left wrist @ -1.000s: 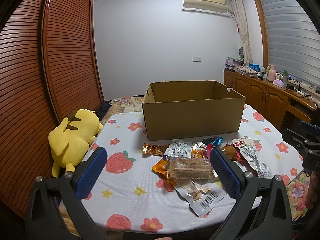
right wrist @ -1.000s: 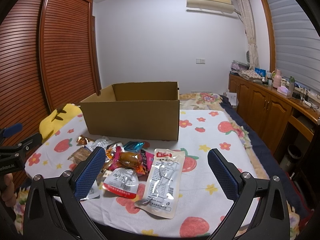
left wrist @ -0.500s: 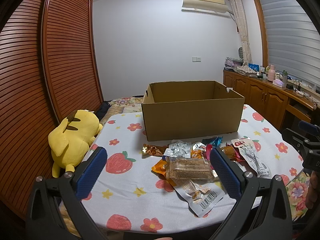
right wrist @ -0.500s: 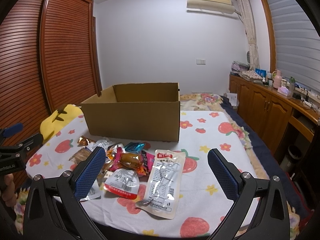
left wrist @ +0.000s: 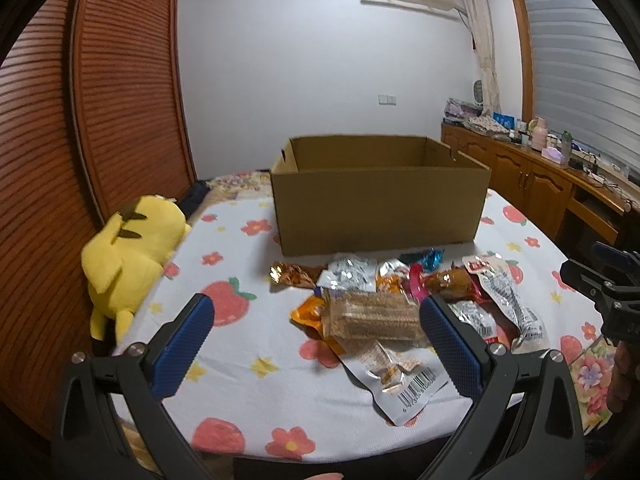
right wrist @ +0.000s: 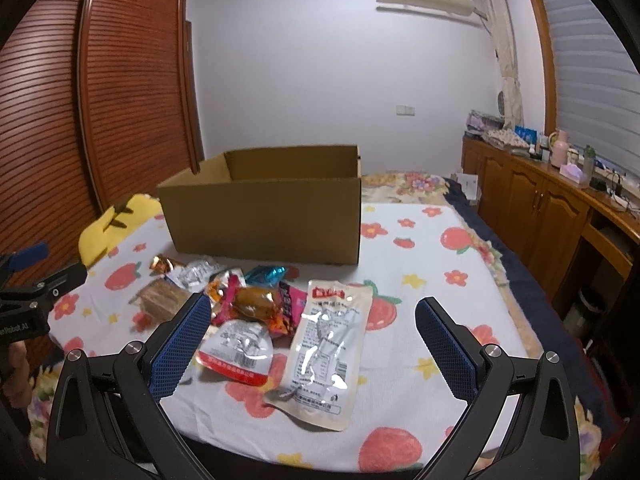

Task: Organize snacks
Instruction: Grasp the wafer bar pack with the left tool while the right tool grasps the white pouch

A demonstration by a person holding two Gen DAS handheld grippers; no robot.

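A pile of snack packets lies on the flowered tablecloth in front of an open cardboard box [left wrist: 380, 208], also in the right wrist view [right wrist: 264, 220]. A clear packet of brown bars [left wrist: 372, 316] lies nearest my left gripper [left wrist: 316, 312], which is open and empty above the table's near edge. A long white pouch with a red label [right wrist: 326, 344] and a red-edged white packet [right wrist: 238, 344] lie between the fingers of my right gripper [right wrist: 312, 320], also open and empty.
A yellow plush toy [left wrist: 128, 248] lies at the table's left edge beside a louvred wooden wardrobe [left wrist: 100, 120]. A wooden cabinet [right wrist: 560, 216] with small items runs along the right wall. The table [right wrist: 420, 272] has bare cloth to the right of the snacks.
Both grippers have moved slightly closer to the snack pile; the right view has shifted a little. Nothing was taken hold of.
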